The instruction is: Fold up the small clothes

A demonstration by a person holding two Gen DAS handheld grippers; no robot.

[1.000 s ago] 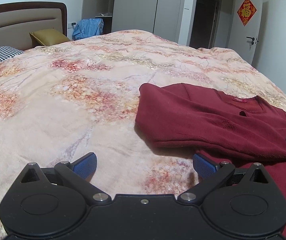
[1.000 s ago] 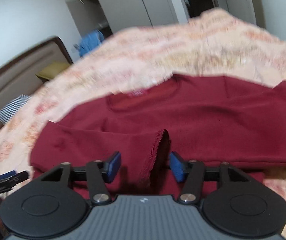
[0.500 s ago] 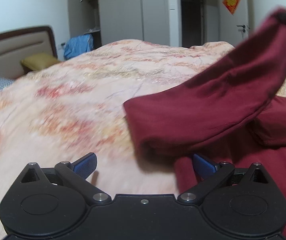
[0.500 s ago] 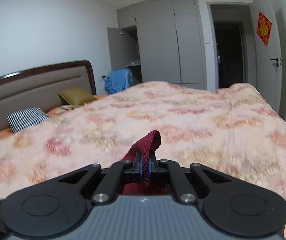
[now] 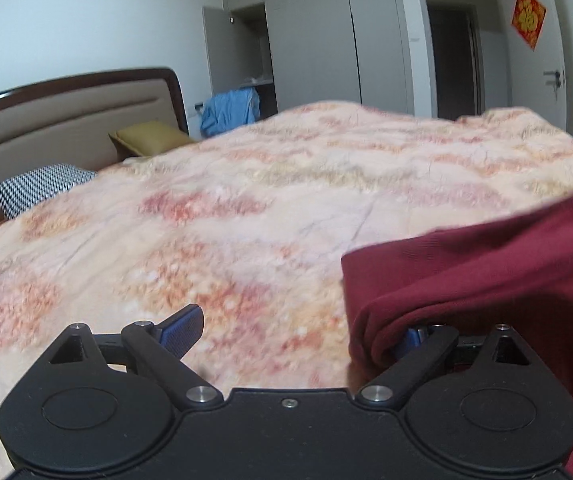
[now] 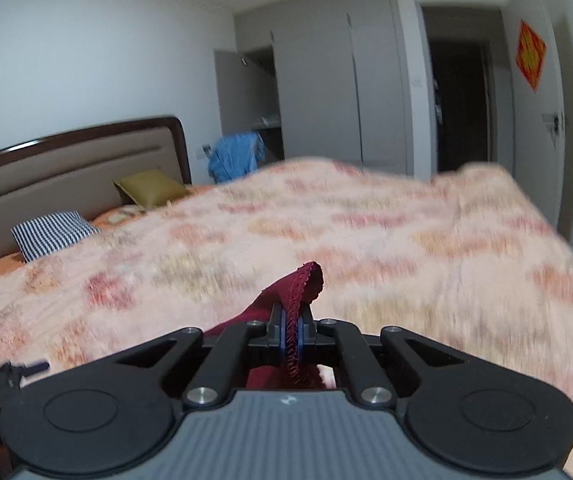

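A dark red knit top (image 5: 478,272) lies on the bed at the right of the left wrist view, its folded edge bulging toward me. My left gripper (image 5: 298,320) stands wide with its jaws closing. The left pad (image 5: 184,326) is bare above the quilt, and the fold's corner drapes over the right pad (image 5: 414,336), not pinched. In the right wrist view my right gripper (image 6: 294,320) is shut on the top's fringed sleeve cuff (image 6: 306,280), held up off the quilt. The rest of the top is hidden below that gripper.
The floral peach quilt (image 5: 246,208) covers the whole bed. At the far left are a padded headboard (image 5: 66,120), a checked pillow (image 5: 42,188) and an olive cushion (image 5: 146,140). A blue garment (image 5: 230,110) hangs by the grey wardrobe (image 5: 318,32).
The right gripper shut on the sleeve cuff and lifted it off the bed. The left gripper slid toward the top's folded edge, which now lies over its right finger.
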